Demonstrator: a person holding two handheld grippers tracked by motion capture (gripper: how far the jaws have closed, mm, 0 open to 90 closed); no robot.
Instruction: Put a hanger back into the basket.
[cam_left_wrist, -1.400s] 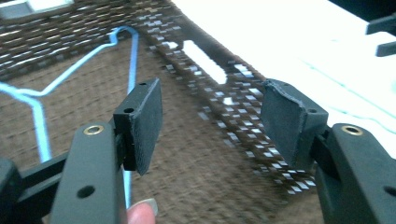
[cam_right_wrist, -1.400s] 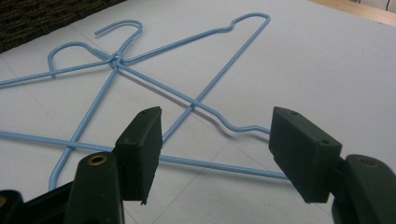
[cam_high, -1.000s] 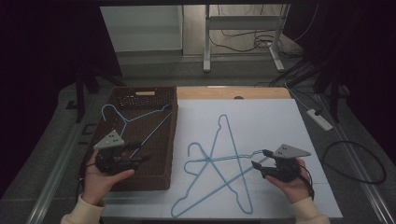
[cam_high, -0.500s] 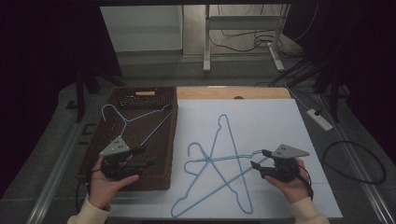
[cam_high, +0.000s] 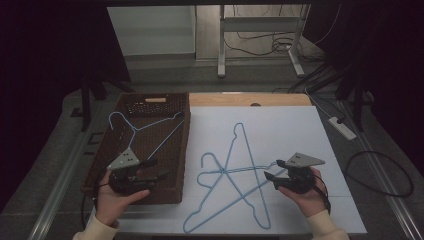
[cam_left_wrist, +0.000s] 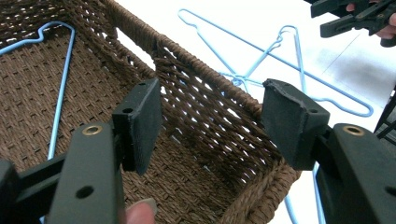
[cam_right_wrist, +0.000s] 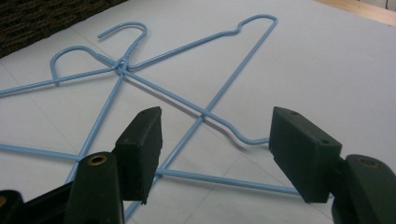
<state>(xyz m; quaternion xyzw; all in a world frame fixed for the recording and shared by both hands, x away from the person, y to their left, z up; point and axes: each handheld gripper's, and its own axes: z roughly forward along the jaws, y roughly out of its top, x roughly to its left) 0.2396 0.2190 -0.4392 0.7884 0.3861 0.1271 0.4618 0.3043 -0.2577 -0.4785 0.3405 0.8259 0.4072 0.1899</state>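
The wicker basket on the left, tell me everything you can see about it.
The basket is a dark brown, rectangular, open-topped tray of woven wicker with low walls and a handle cutout in its far end. It sits flat on the table's left side, its right wall along the white sheet's edge. One light blue wire hanger lies inside, hook towards the far left corner. The left gripper hovers open above its near end, touching nothing.

Holding the left gripper (cam_high: 157, 169) low at the near left, jaws standing wide apart with nothing between the pads, pointing rightward. Holding the right gripper (cam_high: 269, 170) at the near right, jaws likewise gaping and empty, pointing leftward, both forearms entering from below.
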